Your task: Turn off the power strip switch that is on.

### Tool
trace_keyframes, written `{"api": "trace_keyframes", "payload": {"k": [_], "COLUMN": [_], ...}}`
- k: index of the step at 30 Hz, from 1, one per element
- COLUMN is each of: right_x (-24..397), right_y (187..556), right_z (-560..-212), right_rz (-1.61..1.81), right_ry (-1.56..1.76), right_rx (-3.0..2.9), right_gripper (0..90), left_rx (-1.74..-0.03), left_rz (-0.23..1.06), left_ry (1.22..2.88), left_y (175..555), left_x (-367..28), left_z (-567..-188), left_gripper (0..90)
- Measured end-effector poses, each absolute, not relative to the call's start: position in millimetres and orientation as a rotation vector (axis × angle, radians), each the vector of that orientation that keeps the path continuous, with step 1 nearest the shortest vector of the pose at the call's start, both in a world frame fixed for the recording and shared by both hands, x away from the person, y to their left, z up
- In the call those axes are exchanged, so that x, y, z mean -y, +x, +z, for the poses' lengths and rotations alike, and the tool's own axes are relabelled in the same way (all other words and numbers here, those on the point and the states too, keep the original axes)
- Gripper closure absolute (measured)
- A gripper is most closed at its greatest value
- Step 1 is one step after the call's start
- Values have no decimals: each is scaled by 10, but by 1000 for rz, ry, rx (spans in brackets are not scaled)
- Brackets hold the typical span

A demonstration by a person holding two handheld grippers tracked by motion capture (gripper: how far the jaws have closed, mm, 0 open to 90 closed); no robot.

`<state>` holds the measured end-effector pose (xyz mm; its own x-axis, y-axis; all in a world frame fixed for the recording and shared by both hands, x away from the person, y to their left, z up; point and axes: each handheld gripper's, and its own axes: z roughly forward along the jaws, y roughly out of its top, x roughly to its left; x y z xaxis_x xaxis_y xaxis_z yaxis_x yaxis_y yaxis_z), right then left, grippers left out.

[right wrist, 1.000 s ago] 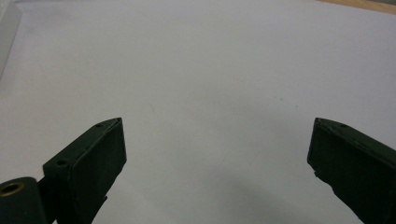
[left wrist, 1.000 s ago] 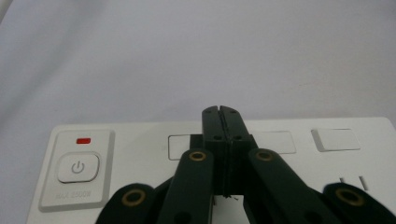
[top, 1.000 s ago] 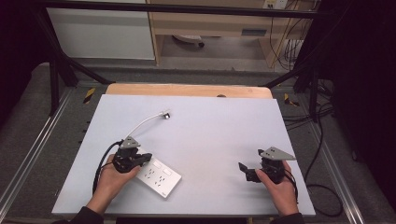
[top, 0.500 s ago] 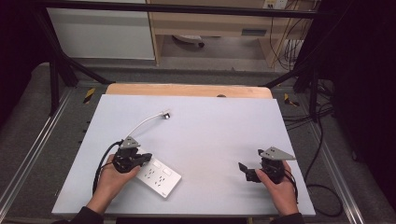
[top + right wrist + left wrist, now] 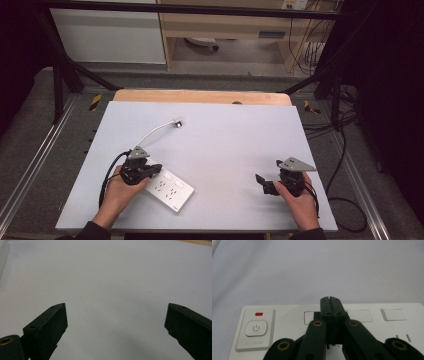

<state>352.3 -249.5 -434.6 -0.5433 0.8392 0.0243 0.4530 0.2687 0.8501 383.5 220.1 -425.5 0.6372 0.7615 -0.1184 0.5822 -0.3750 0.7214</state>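
The white power strip point(image 5: 167, 187) lies on the worktop point(image 5: 225, 145) at about 7 o'clock, its red lamp point(image 5: 258, 314) lit beside the power button point(image 5: 256, 328). The left gripper point(image 5: 150, 171) rests over the strip's near end with its fingers pressed together, holding nothing. The right gripper point(image 5: 262, 182) waits at 5 o'clock, fingers spread wide over bare surface. The step looks like working the strip; next, the closed tip likely needs steering toward the button at its 9 o'clock.
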Motion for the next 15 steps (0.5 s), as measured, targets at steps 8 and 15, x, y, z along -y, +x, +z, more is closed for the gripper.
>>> {"api": "trace_keyframes", "payload": {"k": [8, 15], "right_x": [2491, 2491], "right_y": [3521, 3522], "right_z": [-4347, -4347], "right_rz": [1195, 1192], "right_ry": [1172, 1171], "right_rx": [-2111, -2112], "right_gripper": [50, 49], "left_rx": [-1045, -1043], "left_rz": [302, 312], "left_ry": [2099, 2105], "left_y": [3831, 3826], "left_x": [-2192, -2186], "left_z": [-4254, -4254], "left_gripper": [900, 900]}}
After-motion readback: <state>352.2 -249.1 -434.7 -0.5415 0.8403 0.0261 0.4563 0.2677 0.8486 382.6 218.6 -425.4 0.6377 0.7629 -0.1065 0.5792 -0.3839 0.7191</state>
